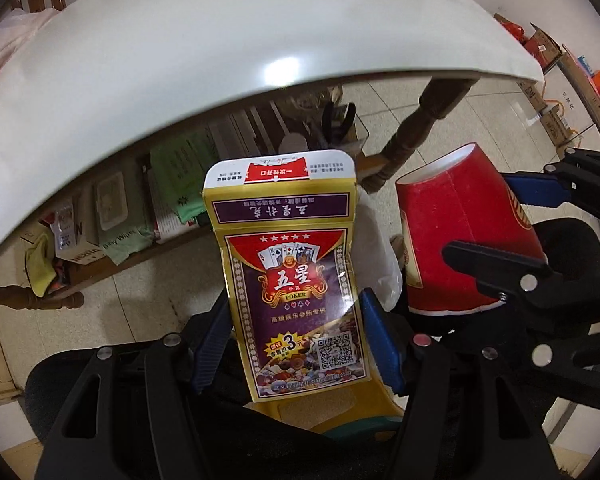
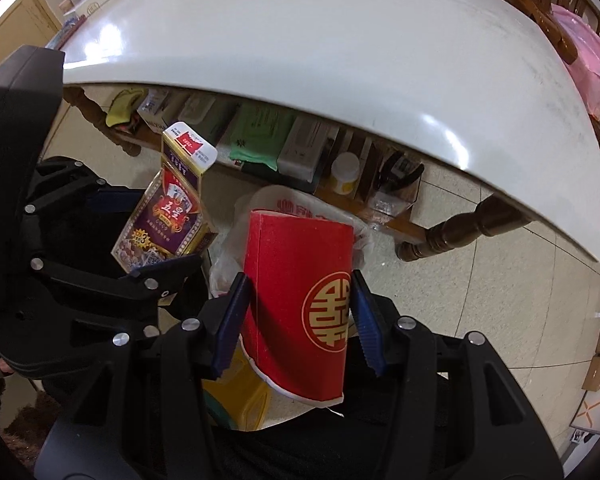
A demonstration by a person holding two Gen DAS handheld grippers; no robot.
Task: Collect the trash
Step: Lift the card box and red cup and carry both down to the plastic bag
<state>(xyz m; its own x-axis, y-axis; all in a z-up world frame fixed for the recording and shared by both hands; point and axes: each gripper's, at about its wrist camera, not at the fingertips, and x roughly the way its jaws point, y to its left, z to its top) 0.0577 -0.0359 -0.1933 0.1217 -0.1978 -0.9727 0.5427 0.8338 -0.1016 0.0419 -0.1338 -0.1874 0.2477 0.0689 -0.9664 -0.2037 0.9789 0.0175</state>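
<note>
My left gripper (image 1: pixel 296 340) is shut on a yellow and purple poker card box (image 1: pixel 296 280), its top flap open, held upright below the table edge. The box also shows in the right wrist view (image 2: pixel 168 216). My right gripper (image 2: pixel 300 312) is shut on a red paper cup (image 2: pixel 300 304) with a gold emblem, squeezed flat between the blue pads. The cup also shows in the left wrist view (image 1: pixel 460 240), to the right of the box. A white plastic bag (image 2: pixel 292 208) with red print lies just beyond the cup, near the floor.
A white table (image 2: pixel 340 60) curves overhead, with turned wooden legs (image 2: pixel 452 232). A low wooden shelf (image 1: pixel 140 200) under it holds wipes, boxes and a jar. Cardboard boxes (image 1: pixel 548 52) stand along the right wall. A yellow stool (image 2: pixel 240 400) sits below the grippers.
</note>
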